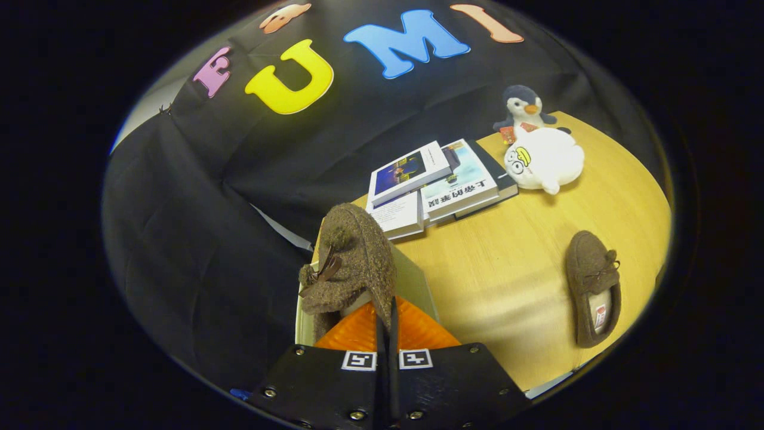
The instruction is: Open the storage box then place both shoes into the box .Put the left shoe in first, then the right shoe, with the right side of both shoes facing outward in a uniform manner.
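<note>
I am holding a brown, fuzzy slipper in my claw, the fingers nearly closed together and pinching its rim, so the shoe is standing up ahead of them with its small dark bow facing left. Its fabric is looking woolly and nubbly, its toe rounded. Just behind and beneath it, the pale wall of the storage box is showing, at the near corner of the wooden table. The second slipper, same brown fuzz, is lying flat on the table well off to my right, near the table's edge, its opening showing a light lining. Beyond the held shoe, a stack of books is sitting, and past that a white plush toy and a grey penguin plush. Bare wood is lying open between the box and the second slipper.
</note>
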A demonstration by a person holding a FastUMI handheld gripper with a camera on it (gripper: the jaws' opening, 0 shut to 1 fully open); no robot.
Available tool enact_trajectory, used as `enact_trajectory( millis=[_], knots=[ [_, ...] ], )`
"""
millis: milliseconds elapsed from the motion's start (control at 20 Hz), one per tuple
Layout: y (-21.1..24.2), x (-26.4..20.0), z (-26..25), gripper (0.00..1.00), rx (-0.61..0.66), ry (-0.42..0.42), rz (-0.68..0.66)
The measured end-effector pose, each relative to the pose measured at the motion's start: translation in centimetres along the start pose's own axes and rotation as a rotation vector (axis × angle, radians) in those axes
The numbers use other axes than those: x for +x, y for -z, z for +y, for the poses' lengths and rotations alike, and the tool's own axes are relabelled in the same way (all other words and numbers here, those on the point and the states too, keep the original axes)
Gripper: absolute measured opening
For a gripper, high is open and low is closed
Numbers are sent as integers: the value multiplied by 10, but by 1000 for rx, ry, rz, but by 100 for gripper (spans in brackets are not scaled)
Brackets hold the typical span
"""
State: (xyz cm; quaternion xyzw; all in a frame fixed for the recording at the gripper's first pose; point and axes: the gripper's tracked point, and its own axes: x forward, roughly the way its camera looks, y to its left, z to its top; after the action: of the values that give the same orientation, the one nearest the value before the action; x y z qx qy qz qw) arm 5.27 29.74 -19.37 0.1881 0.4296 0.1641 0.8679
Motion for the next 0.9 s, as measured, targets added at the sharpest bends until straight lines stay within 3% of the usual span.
enact_trajectory(
  millis=[550,900],
  knots=[
    [75,84,42,0,-51,17,166],
    [103,109,56,0,-87,28,231]
  ],
)
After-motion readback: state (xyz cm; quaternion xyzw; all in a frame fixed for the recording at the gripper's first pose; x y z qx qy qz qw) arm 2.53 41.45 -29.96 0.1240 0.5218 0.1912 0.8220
